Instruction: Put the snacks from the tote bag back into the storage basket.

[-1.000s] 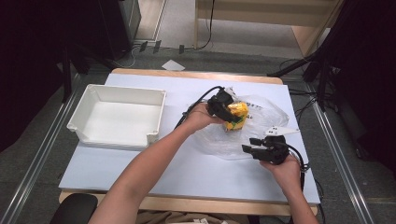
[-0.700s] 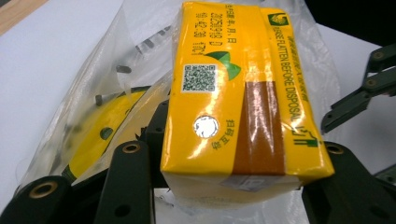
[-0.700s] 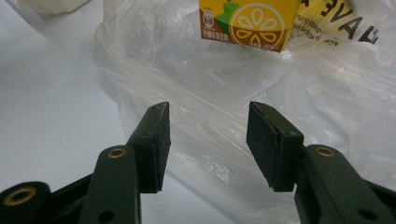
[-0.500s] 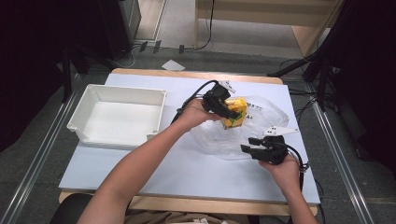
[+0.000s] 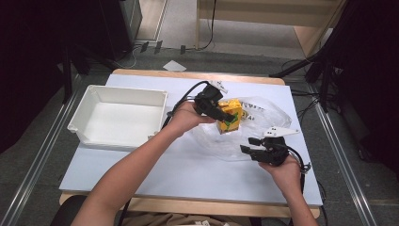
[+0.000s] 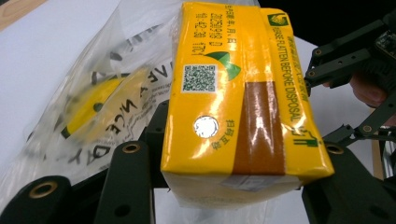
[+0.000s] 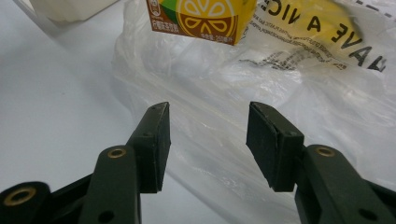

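Note:
A yellow drink carton [image 5: 229, 116] hangs above the clear plastic bag [image 5: 235, 136], clamped between the jaws of my left gripper [image 5: 225, 117]. In the left gripper view the carton [image 6: 233, 102] sits tight between the two black jaws, with the printed bag [image 6: 88, 107] behind it. My right gripper [image 5: 250, 146] stands open low at the bag's near right edge. In the right gripper view its fingers [image 7: 154, 144] are spread with nothing between them, over the crumpled bag [image 7: 224, 93], and the carton [image 7: 201, 18] floats above.
A white rectangular tray [image 5: 120, 117] stands on the left of the pale blue table [image 5: 188, 174]. Cables trail from both grippers. The table's wooden front edge is near the person's body.
My left gripper has lifted the carton up out of the bag and a little to the right. The right gripper has stayed in place.

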Demonstrator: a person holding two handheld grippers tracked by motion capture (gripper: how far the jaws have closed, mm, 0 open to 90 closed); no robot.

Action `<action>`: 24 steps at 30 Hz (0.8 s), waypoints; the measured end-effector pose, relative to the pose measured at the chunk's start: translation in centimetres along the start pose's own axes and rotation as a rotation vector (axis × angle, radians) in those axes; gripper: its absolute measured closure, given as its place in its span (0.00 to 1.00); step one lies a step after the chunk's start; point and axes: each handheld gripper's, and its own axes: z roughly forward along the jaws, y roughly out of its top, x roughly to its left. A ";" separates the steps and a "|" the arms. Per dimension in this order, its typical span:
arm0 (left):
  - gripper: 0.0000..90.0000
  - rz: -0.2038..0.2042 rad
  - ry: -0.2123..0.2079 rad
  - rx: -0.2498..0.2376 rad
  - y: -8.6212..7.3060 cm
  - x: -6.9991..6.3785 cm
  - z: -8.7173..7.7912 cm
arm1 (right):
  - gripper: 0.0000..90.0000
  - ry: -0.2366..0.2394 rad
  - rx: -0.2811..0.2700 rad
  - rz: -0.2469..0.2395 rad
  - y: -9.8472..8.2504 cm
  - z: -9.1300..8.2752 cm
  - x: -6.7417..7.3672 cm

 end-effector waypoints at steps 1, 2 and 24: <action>0.58 0.003 0.006 0.001 -0.1 -0.2 -0.3 | 0.57 0.003 -0.001 0.001 0.0 0.1 0.1; 0.58 0.003 0.003 -0.001 -0.2 -0.2 -0.6 | 0.57 0.002 0.000 0.001 0.1 0.1 0.2; 0.58 -0.023 0.009 -0.020 -3.1 -0.2 -4.6 | 0.57 0.002 -0.017 0.007 0.1 0.5 0.7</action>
